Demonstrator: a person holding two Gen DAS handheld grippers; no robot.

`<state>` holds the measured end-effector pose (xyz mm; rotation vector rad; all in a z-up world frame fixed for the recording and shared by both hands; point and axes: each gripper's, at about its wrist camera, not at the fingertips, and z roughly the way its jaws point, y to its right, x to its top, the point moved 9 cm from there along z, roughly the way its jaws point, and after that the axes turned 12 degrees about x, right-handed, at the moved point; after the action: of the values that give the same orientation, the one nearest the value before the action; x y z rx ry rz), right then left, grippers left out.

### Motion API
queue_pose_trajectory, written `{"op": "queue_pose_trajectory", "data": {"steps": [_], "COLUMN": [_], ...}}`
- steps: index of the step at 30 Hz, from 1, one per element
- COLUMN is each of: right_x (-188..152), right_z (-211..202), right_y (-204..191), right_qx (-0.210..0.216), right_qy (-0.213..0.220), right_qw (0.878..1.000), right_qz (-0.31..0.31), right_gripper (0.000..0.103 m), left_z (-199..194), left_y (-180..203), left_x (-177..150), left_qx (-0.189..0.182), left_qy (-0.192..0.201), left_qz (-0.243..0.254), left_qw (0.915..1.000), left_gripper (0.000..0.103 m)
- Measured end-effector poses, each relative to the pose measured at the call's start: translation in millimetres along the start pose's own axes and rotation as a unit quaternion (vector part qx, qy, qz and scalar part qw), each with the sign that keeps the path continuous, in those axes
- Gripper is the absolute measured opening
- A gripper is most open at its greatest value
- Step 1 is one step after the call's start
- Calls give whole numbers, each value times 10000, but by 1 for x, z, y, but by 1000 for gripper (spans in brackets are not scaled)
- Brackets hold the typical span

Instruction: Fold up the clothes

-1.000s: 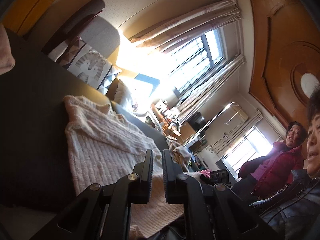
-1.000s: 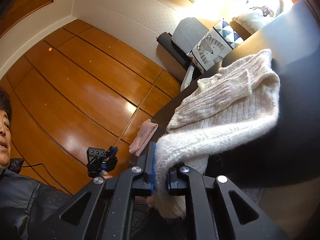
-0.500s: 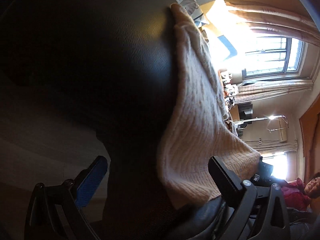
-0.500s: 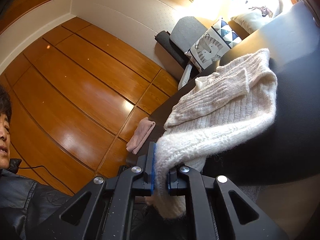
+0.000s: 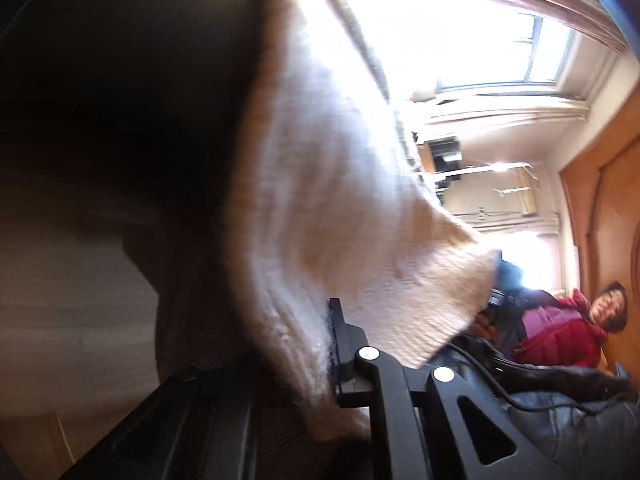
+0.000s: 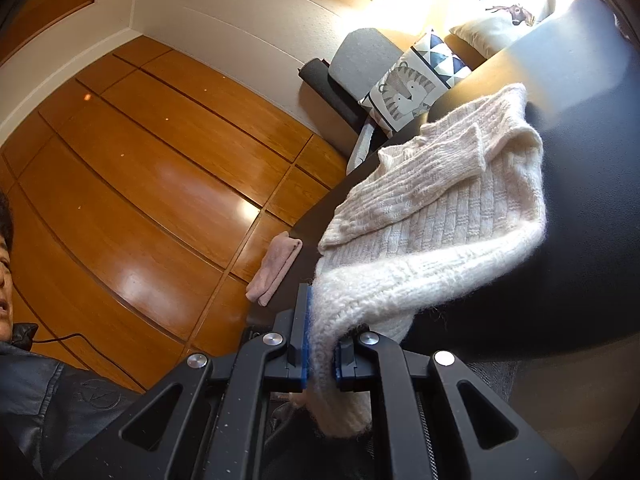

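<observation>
right gripper: I see both pads clamped on the sweater hem, bottom centre.
left gripper: one finger pressed to knit, other hidden; grip I can't tell.
sweater: cream knit on the dark table, right half of frame; hem lifted off edge.
towel: pink, folded, centre-left, apart from sweater.
pillow: tiger print, upper right.
</observation>
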<state>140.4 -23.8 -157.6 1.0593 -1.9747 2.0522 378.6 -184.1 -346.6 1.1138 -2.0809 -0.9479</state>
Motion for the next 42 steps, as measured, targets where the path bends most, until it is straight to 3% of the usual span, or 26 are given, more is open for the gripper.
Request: {"op": "queue_pose_trajectory", "data": {"steps": [3,8,16,24,32,37,42], "right_x": [2,10,34,83,153,188,197], "right_z": [-2,-2,-2,18,60,86,102], "right_y": [1,5,12,28,82,140,196], "right_qx": [-5,14,80,116,-157,-568,-998], "right_qy": [15,87,275,509,784,975,1116], "right_qw": [10000,10000,9996,9985,9968,9929,9849], "right_qz": [-21,-22,-42,-137,-15,383,874], "right_gripper": [9,9,9,9,9,9,10], "left_z": [-26,-57,-79,-93,-81,-55,-24], "left_y": [21,51,91,106,100,69,28], "left_x": [6,26,66,136,229,286,324], "left_qx": [-368,-661,-979,-1273,-1364,-1290,-1035], "left_qy": [361,901,1274,1771,2080,2156,2108], "left_qz": [174,423,621,208,-362,-974,-1667], "left_qw": [9985,9928,9851,9757,9679,9630,9576], "left_gripper": [8,8,8,8,8,8,8]}}
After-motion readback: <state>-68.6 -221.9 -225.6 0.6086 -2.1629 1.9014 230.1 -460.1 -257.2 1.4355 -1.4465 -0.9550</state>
